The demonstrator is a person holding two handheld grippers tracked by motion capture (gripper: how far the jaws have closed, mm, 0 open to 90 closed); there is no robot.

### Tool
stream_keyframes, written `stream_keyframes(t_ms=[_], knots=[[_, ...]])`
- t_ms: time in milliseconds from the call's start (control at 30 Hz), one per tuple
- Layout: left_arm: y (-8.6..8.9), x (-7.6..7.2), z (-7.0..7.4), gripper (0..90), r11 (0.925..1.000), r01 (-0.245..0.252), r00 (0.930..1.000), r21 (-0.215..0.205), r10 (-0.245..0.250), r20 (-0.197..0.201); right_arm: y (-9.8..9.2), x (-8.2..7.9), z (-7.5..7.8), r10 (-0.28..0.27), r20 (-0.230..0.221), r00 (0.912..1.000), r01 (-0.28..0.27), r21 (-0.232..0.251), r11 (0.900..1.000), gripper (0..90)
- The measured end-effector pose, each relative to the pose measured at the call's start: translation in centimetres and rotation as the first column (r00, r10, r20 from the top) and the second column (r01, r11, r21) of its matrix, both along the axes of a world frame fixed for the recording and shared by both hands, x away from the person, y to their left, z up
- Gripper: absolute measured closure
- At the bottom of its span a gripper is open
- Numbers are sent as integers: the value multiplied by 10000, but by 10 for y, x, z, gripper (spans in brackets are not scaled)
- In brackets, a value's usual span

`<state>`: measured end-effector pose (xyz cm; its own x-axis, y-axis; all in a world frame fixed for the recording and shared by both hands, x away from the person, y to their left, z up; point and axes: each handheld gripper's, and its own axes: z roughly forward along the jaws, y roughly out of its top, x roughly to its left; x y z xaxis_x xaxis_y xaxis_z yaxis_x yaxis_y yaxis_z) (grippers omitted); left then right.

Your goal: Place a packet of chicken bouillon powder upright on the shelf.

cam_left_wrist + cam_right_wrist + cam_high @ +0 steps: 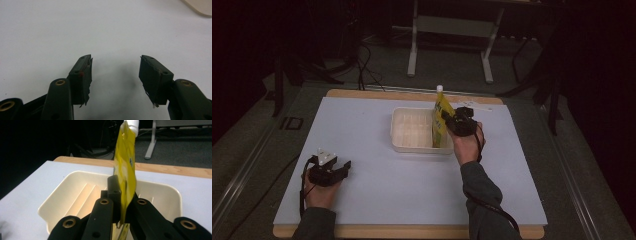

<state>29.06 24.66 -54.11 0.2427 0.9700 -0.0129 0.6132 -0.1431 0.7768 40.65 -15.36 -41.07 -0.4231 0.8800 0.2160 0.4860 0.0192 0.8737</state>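
A yellow spouted pouch [441,117] with a white cap stands upright over the right end of a cream plastic tray [409,131]. My right gripper [451,120] is shut on the pouch from its right side. In the right gripper view the pouch [125,167] rises edge-on between the two black jaws, above the tray [62,195]. My left gripper [343,167] rests on the white mat near the front left, open, with nothing between its fingers [83,77]. It points right toward the tray.
A white mat [377,190] covers a wooden table [362,93]. A corner of the tray [200,6] peeks in at the top right of the left gripper view. Behind the table stand a white desk frame [449,45] and cables on the dark floor.
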Motion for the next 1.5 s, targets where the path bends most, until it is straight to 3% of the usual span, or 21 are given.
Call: stream_keyframes(t_ms=[33,133,233,267,433,533,567,767,833,1000,1067,1133,1367,1500], knots=[[0,0,0,434,10000,0,10000,0,0,0,0,0,0,0,0,10000,0,0,10000,900],[0,0,0,434,10000,-11,10000,-29,11,16,0,3,2,-217,-515,9984,252,681,9974,900],[0,0,0,433,10000,-14,10000,-38,15,18,1,3,2,-344,-594,9976,392,819,9959,900],[0,0,0,434,10000,-15,10000,-38,15,6,1,4,2,-408,-723,9966,485,1076,9930,900],[0,0,0,433,10000,-2,10000,-44,2,2,1,3,1,-355,-713,9968,438,1190,9919,900],[0,0,0,433,10000,-7,10000,-27,7,8,1,2,1,-124,-611,9981,179,900,9958,900],[0,0,0,433,10000,-11,10000,-28,11,16,0,1,2,-40,-559,9984,68,499,9987,890],[0,0,0,433,10000,1,10000,23,-1,-11,1,-2,-3,581,-917,9941,-601,-200,9980,687],[0,0,0,433,10000,2,10000,-17,-2,8,2,-4,-4,752,-831,9937,-789,-418,9960,612],[0,0,0,432,10000,10,10000,6,-10,-5,1,-8,-2,1432,-419,9888,-1479,-1496,9776,476],[0,0,0,431,10000,9,10000,1,-9,-5,0,-8,-1,1549,-432,9870,-1599,-1595,9742,459],[0,0,0,431,10000,-13,10000,-24,13,7,-3,-11,1,1825,-584,9815,-1904,-1911,9629,418],[0,0,0,425,10000,-35,10000,-11,35,12,-17,-20,2,1907,-925,9773,-2063,-2083,9561,391],[0,0,0,422,10000,-28,10000,29,28,-6,-26,-29,2,2201,-1041,9699,-2373,-2019,9502,389]])
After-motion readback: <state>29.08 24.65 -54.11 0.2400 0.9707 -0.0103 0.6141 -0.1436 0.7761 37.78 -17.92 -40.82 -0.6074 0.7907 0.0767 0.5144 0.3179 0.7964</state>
